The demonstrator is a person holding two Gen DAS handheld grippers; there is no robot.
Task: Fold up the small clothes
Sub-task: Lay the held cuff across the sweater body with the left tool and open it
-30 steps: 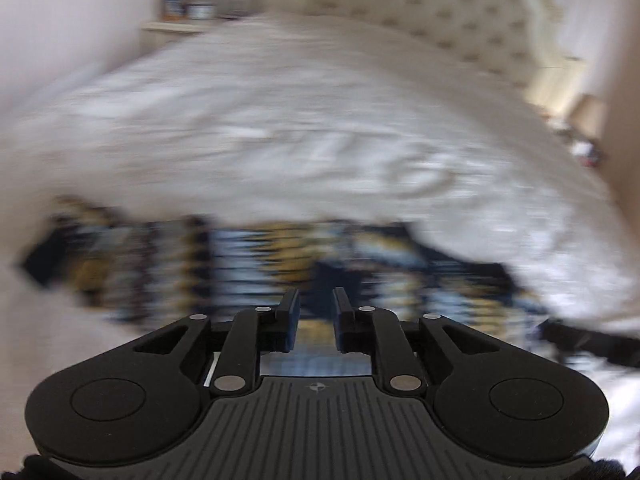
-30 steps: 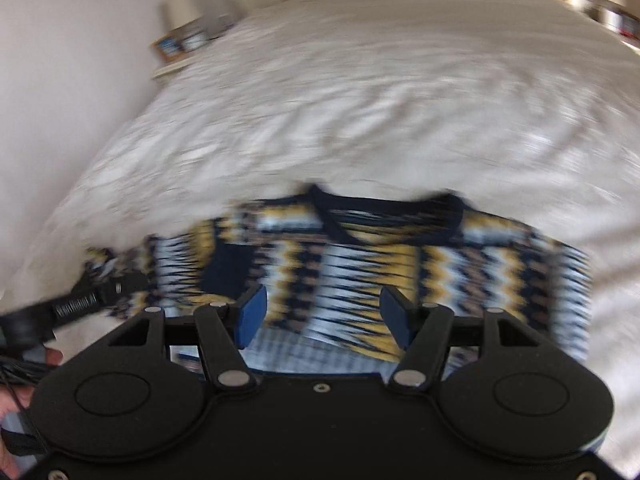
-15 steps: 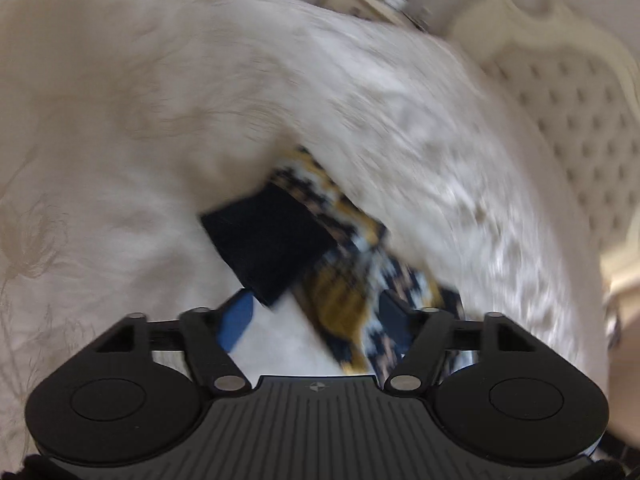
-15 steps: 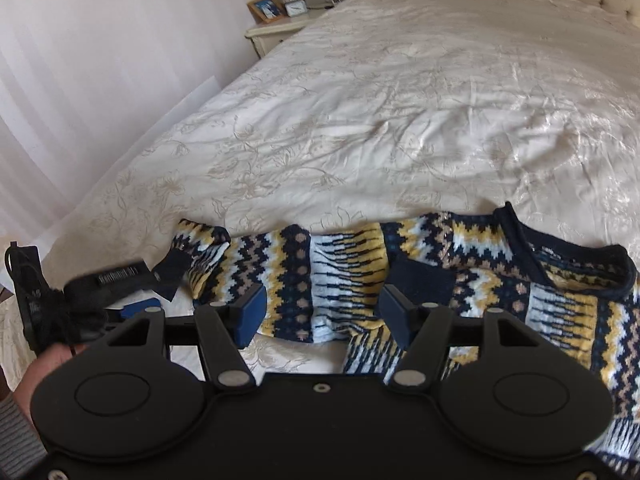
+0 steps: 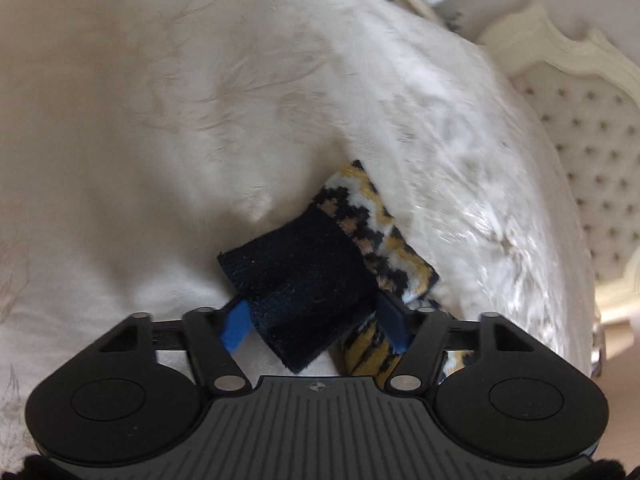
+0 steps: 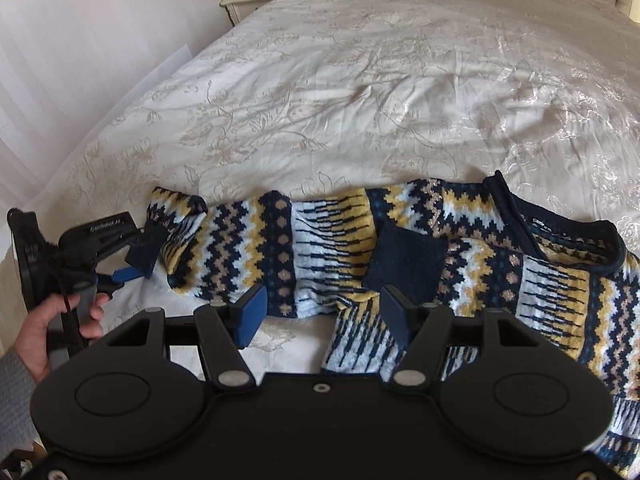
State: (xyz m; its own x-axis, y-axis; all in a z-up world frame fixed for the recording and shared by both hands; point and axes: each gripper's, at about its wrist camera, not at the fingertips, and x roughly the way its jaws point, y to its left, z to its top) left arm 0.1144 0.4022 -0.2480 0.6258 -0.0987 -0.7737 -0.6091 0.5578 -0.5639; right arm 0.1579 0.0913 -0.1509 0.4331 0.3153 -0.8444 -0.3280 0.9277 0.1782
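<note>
- Through the left wrist camera, we saw our left gripper [image 5: 314, 326] spread wide around the navy ribbed cuff [image 5: 298, 280] of the navy, yellow and white zigzag-knit sweater [image 5: 370, 224], blue pads [image 5: 235, 326] on either side of it, above the cream floral bedspread [image 5: 160, 100].
- Through the right wrist camera, our right gripper [image 6: 322, 316] hovered spread apart, pinching nothing, over the sweater [image 6: 328, 252], which lay across the bedspread [image 6: 360, 80] with one sleeve stretched left. The left gripper [image 6: 132, 260] sat at that sleeve's cuff [image 6: 145, 255].
</note>
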